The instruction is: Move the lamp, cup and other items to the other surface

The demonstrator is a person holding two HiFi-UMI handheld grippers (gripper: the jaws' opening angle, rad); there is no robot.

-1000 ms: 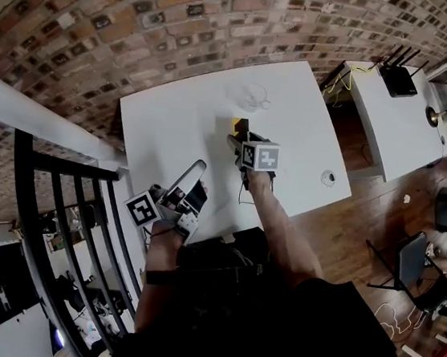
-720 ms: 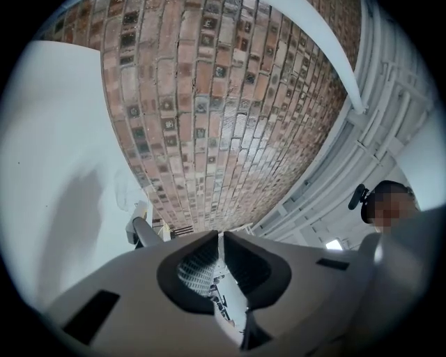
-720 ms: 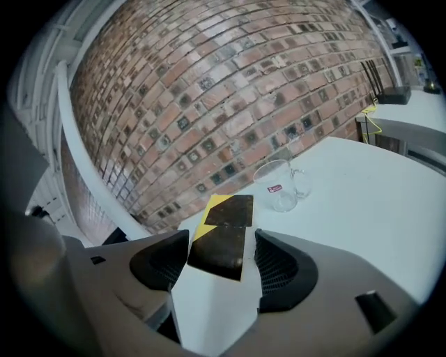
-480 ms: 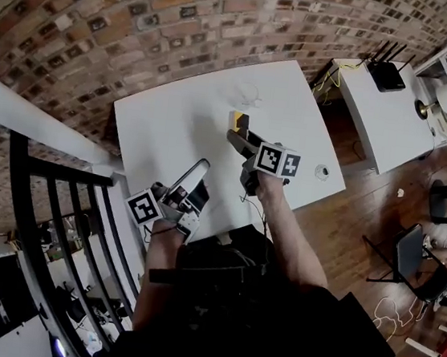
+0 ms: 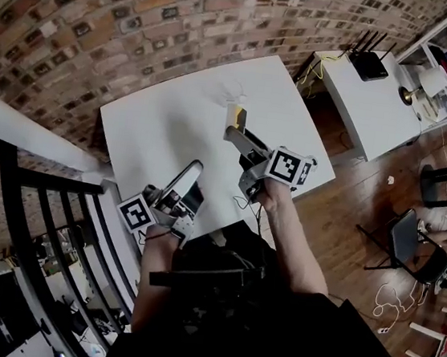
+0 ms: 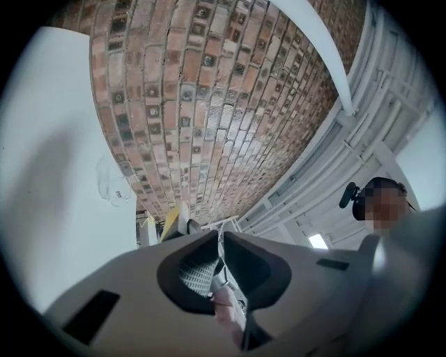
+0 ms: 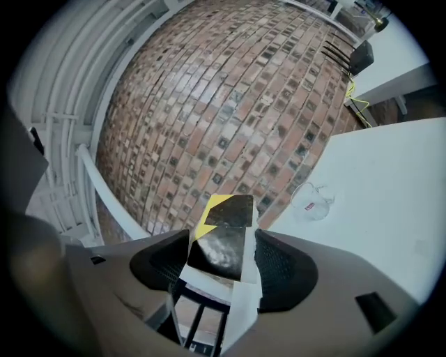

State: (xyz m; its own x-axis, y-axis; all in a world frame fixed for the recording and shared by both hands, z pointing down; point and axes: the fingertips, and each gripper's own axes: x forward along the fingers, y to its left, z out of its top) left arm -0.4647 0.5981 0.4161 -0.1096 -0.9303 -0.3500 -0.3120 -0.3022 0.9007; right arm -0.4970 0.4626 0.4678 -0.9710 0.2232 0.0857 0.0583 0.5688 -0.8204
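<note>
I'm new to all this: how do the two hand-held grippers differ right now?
The right gripper has its jaws clamped on a flat black-and-yellow block; the left gripper has its jaws together on nothing. The right gripper reaches over the middle of the white table; the left gripper is by its near edge. Both are the same grey two-jaw tool.

The box (image 7: 224, 209) is small and flat, glossy black with a yellow corner. It stands upright between the jaws of the right tool (image 7: 223, 239), which presses on it from both sides and holds it clear of the white table (image 5: 164, 134). The cup (image 5: 232, 92) is clear glass with a handle and a small red mark (whether it stands or lies I cannot tell). It sits alone on the table near the brick-wall edge, just beyond the box. The lamp (image 5: 432, 80), with a white shade and brass base, is far off at the right, well apart from both.
</note>
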